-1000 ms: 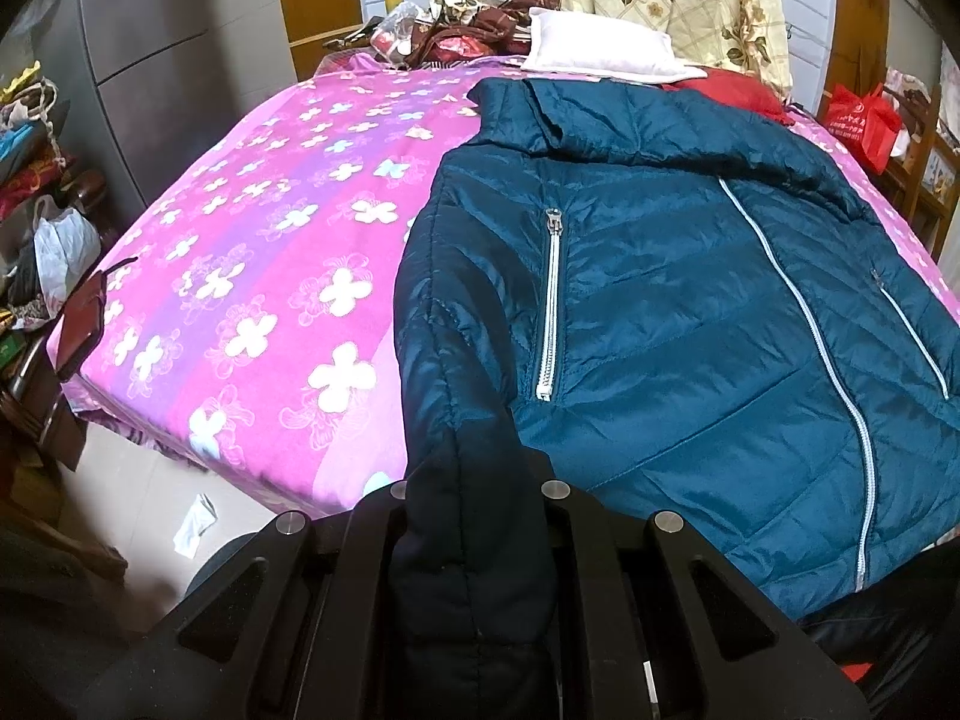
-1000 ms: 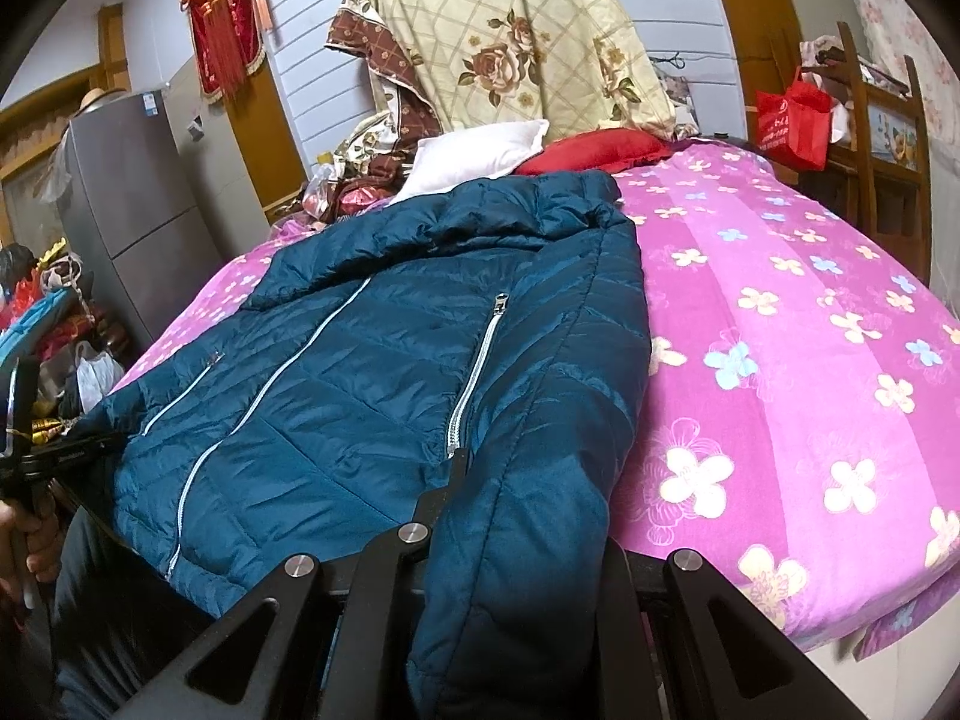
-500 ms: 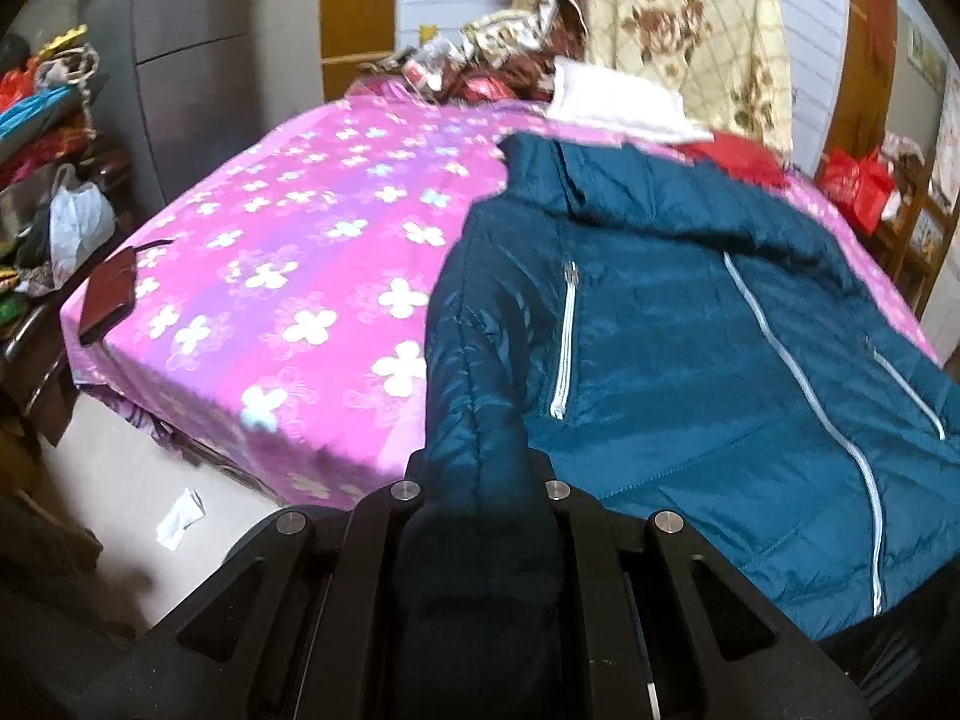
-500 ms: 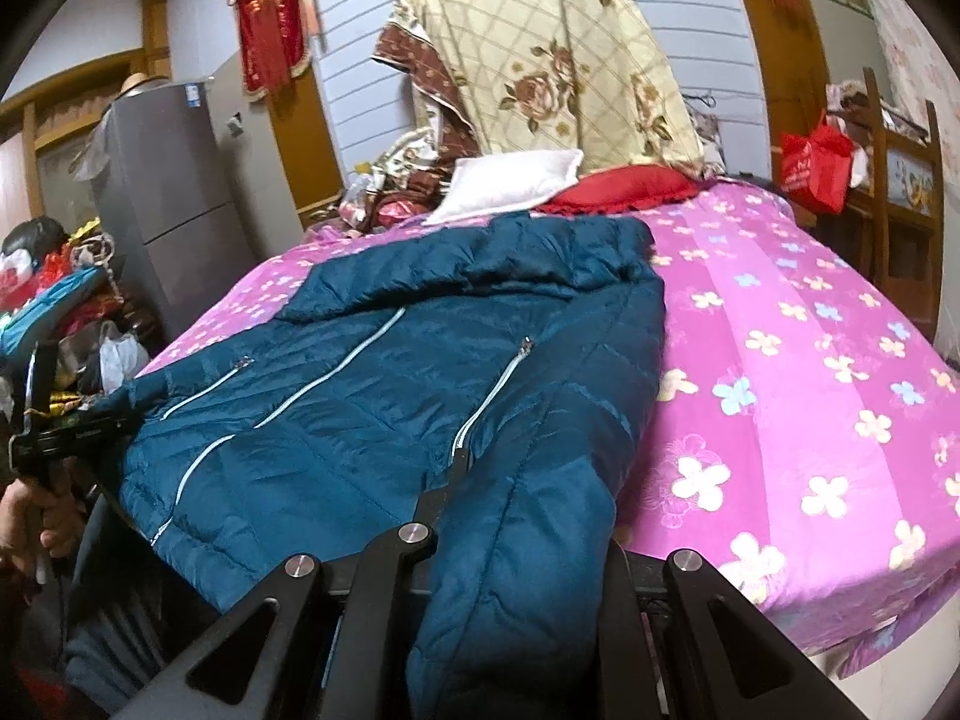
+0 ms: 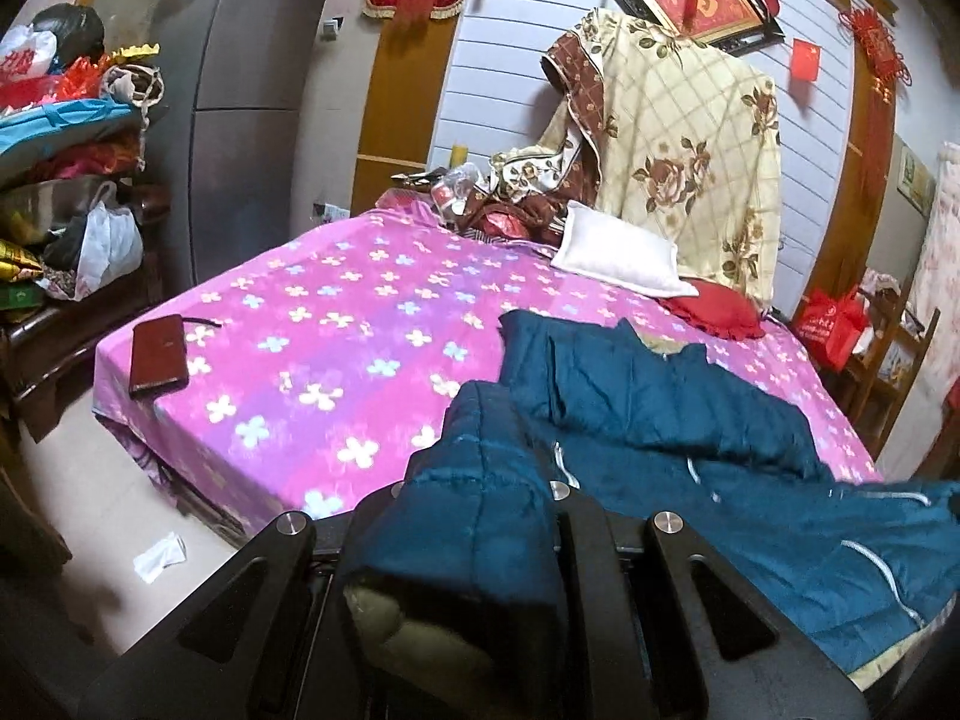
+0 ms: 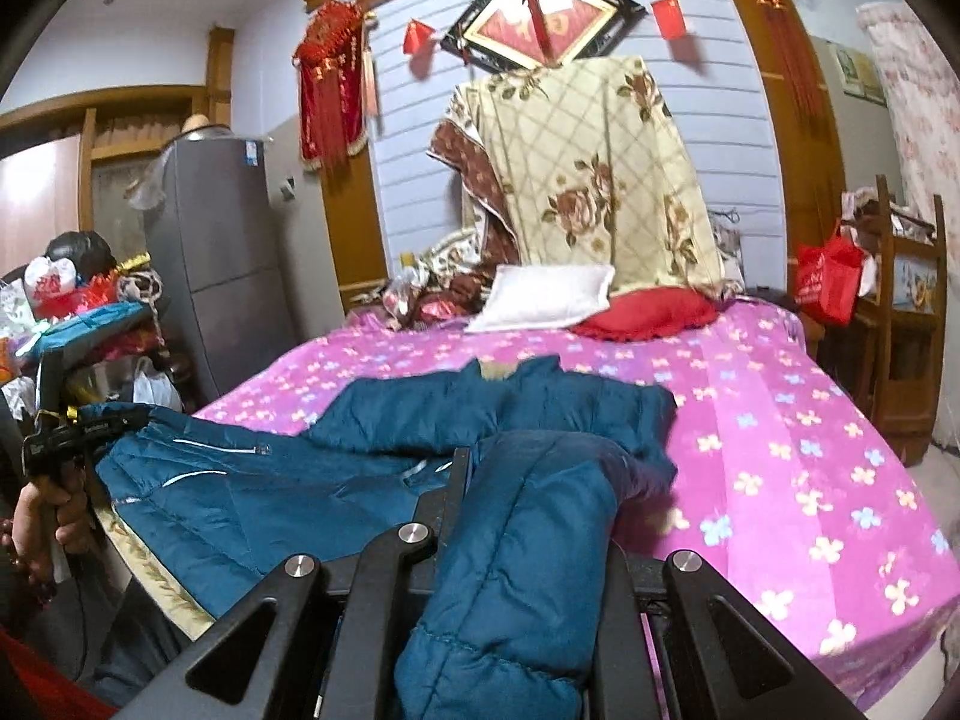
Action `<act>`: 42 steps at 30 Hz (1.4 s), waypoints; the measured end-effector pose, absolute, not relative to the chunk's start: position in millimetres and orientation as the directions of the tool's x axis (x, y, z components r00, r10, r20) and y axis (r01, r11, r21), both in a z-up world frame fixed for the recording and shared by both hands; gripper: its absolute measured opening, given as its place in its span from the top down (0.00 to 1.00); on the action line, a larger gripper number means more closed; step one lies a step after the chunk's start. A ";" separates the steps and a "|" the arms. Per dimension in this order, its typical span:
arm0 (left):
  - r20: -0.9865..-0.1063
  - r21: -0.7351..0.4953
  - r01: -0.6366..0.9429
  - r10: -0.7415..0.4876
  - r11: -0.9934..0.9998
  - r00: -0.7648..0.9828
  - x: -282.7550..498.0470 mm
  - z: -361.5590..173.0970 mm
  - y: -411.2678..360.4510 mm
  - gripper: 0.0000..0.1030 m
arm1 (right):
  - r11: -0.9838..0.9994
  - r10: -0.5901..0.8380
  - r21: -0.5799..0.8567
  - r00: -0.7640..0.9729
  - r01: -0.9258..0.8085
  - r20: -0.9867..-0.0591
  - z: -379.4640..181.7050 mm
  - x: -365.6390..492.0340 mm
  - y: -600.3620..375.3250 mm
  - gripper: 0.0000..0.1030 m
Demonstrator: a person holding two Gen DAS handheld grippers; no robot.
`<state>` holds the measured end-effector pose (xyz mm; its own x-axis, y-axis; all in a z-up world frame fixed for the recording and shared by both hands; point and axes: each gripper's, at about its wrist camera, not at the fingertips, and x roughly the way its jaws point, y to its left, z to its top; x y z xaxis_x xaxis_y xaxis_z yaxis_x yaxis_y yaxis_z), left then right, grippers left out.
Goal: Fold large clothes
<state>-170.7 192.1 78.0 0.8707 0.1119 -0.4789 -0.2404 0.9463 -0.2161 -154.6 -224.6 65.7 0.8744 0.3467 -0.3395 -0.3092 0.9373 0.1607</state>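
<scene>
Both claws, left claw (image 5: 474, 546) and right claw (image 6: 510, 564), were clamped on the teal jacket (image 6: 372, 480), its near end raised off the pink bed (image 5: 336, 360), apparently for folding toward the collar.

Even indoor light, strong fisheye bending, dark corners, slight motion blur.

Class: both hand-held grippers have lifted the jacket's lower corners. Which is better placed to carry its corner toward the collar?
Roughly equal; the right hand-held gripper has a slight edge. Its side of the jacket already bunches near the collar, while the left hand-held gripper has more fabric ahead.
</scene>
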 end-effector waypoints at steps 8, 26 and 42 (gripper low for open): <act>-0.445 -0.173 -0.235 0.137 0.956 0.885 -120.7 98.4 187.3 0.92 | 0.940 0.329 0.197 0.893 -0.279 -0.308 62.8 -121.3 -224.8 0.90; -0.403 -0.058 -0.273 0.228 0.960 0.887 177.9 88.7 178.3 0.90 | 0.971 0.171 0.206 0.951 -0.119 -0.258 87.5 155.3 -232.2 0.90; -0.758 -0.049 -0.314 0.170 0.948 0.630 315.4 -47.4 180.6 0.40 | 0.952 0.183 0.307 0.786 0.010 -0.591 -48.1 288.7 -252.9 0.90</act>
<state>315.4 180.6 -47.4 0.6295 0.1696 -0.7582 -0.3143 0.9481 -0.0488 288.7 -252.9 -48.1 0.7857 0.1829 -0.5909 0.0095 0.9516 0.3071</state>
